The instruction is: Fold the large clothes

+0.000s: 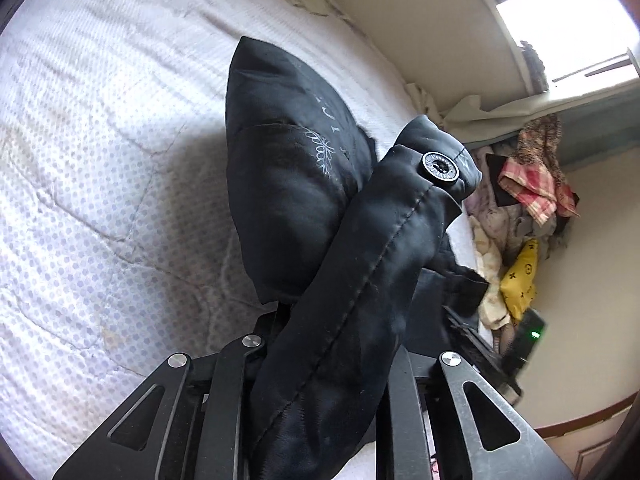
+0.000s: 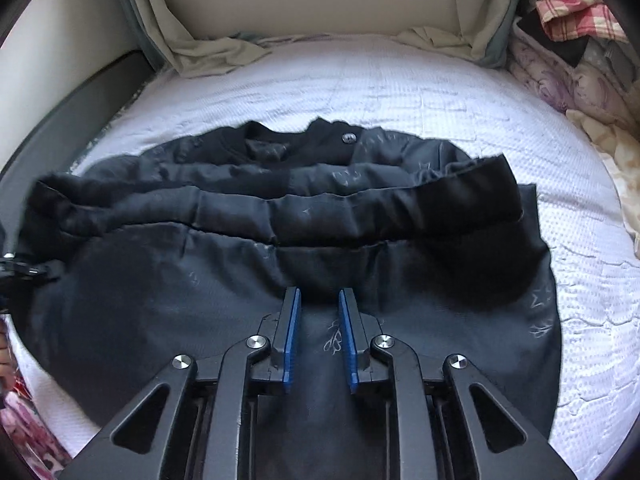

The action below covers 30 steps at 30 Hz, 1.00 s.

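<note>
A large black padded jacket point(image 2: 320, 216) lies spread on the white quilted bed point(image 2: 400, 80), collar at the far side, one sleeve folded across its body. My right gripper point(image 2: 319, 296) is open and empty, its blue pads point(image 2: 292, 332) hovering just above the jacket's lower part. My left gripper point(image 1: 332, 320) is shut on a jacket sleeve point(image 1: 360, 280) and holds it lifted above the bed; the cuff with a metal snap button point(image 1: 440, 166) sticks up past the hidden fingertips. The left gripper also shows at the left edge of the right wrist view point(image 2: 16, 270).
A pile of clothes and bedding point(image 1: 532, 184) with a yellow bag point(image 1: 520, 276) lies at the bed's side. A cream headboard point(image 2: 320, 0) and crumpled sheet point(image 2: 216, 52) stand at the far end. A window point(image 1: 560, 20) lets in bright light.
</note>
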Motion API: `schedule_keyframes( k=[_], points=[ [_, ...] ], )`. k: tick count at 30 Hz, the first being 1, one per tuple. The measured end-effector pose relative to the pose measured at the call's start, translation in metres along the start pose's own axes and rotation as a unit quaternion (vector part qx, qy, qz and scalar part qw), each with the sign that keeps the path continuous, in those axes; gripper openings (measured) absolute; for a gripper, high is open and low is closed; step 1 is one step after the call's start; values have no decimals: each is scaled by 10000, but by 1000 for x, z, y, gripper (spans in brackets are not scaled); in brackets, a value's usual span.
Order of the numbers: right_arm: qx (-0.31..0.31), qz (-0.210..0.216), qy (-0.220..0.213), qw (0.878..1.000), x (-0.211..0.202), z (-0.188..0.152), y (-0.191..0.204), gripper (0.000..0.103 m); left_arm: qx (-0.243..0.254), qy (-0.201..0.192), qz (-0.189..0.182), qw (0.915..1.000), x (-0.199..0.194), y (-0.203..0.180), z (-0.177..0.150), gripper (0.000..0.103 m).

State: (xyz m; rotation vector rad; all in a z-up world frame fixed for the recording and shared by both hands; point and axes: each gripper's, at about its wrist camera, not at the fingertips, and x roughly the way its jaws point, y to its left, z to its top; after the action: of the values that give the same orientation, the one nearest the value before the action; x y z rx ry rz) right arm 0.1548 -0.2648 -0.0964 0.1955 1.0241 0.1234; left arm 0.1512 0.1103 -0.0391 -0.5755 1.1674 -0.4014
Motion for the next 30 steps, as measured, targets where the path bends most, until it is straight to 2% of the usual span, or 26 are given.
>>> schedule_keyframes(
  k=[4, 9, 15, 20, 26, 30],
  points=[
    [187, 105, 161, 9996, 22, -1, -8, 13, 149, -128, -251, 9995, -15, -18, -3, 19],
    [431, 230, 190, 9986, 37, -3, -16, 13, 495, -275, -403, 9976, -30, -64, -8, 18],
    [606, 273, 125, 9977, 45, -5, -21, 12, 1167, -223, -398, 9921, -31, -156, -22, 17],
    [649, 221, 49, 9976, 45, -8, -20, 11, 1717, -37, -232, 9849, -1, -233, -47, 17],
    [815, 418, 78, 9958, 43, -13, -28, 11, 1872, 220, -31, 9821, 55, -271, -56, 17],
    [1368, 927, 215, 9860, 37, -15, -51, 10, 1856, 256, 114, 9822, 81, -285, -62, 17]
  ],
)
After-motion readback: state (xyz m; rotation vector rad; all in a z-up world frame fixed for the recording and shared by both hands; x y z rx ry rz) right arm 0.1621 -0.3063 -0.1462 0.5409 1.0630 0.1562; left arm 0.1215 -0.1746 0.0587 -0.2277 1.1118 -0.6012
